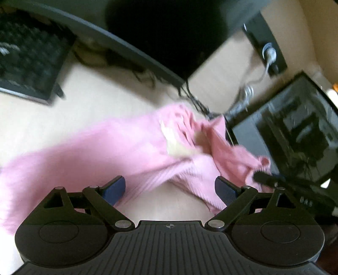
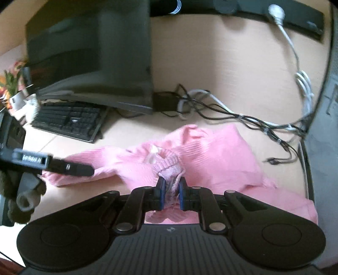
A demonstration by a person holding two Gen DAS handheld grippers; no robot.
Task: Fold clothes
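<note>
A pink ribbed knit garment (image 1: 109, 152) lies rumpled on the beige desk (image 1: 95, 95), blurred by motion in the left wrist view. My left gripper (image 1: 171, 188) hovers over its near edge, open, and its blue pads (image 1: 115, 189) hold nothing. In the right wrist view the garment (image 2: 219, 156) spreads across the middle, with a small white bow by its knitted cuff (image 2: 168, 165). My right gripper (image 2: 171, 187) is shut on that cuff. The left gripper (image 2: 69, 167) reaches in from the left over the garment's left end. The tip of the right gripper (image 1: 264, 177) shows at the garment's right end.
A black keyboard (image 2: 67, 120) and a dark monitor (image 2: 90, 52) stand at the back left of the desk. A tangle of cables (image 2: 211, 105) runs behind the garment to a power strip (image 2: 274, 14). A person's sleeve (image 2: 27, 198) shows at the left.
</note>
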